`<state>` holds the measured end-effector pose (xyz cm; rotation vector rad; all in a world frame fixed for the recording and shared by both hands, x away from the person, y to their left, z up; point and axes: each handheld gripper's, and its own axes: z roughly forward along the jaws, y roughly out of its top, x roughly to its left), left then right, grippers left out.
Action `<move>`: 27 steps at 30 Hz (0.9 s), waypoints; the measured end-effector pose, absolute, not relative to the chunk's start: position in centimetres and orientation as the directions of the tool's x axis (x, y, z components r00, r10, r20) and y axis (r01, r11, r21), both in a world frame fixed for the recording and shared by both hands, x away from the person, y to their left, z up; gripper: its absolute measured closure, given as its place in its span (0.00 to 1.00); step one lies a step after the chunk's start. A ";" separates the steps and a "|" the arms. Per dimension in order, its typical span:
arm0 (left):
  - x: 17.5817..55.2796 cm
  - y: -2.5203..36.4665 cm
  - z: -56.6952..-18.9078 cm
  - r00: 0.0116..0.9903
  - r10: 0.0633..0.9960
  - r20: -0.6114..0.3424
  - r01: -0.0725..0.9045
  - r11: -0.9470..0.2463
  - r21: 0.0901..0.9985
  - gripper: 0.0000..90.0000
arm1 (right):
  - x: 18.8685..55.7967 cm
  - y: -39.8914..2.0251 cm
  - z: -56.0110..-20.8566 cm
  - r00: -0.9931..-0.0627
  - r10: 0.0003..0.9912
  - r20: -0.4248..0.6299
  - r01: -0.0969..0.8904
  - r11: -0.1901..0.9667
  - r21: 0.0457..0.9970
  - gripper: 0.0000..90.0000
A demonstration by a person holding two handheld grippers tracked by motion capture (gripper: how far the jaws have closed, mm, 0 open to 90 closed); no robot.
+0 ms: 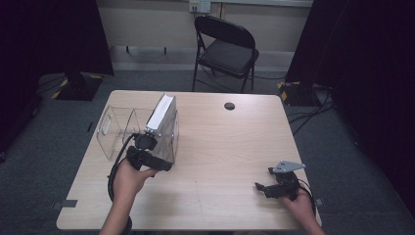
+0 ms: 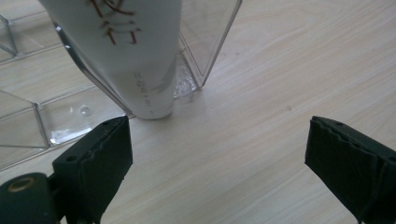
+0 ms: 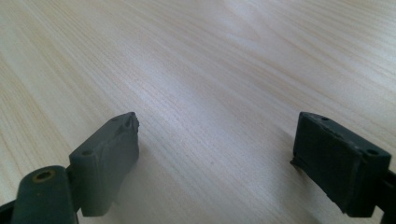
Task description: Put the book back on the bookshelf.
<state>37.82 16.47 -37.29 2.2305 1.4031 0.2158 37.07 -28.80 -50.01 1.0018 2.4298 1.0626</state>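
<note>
- Here, left gripper [image 2: 217, 154] gaping, empty, just short of white book [image 2: 126, 51] leaning in clear rack [image 2: 205, 42] (table's left).
- Right gripper [image 3: 217, 154] released, idle.
- Risk: a nudge tips the book.

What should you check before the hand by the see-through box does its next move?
1. Left gripper jaws wide open, nothing between them: ok.
2. White book-like pack with red lettering leaning tilted in the clear plastic divided box, not upright: not ok.
3. Jaws touching the pack: not ok, apart from it.
4. Right gripper open above the light wooden table, out of the way: ok.
5. Whether the box would slide: cannot tell.
</note>
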 end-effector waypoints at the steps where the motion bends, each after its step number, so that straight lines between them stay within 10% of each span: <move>1: 37.8 16.4 -37.4 0.462 0.878 -0.126 0.800 -0.351 0.486 0.08 | 37.1 -28.8 -50.0 -0.709 0.705 -0.001 0.479 0.482 0.734 0.15; 27: 37.4 14.0 -39.5 0.496 0.852 -0.167 0.786 -0.358 0.504 0.08 | 37.1 -28.8 -50.0 -0.709 0.705 0.001 0.480 0.481 0.734 0.15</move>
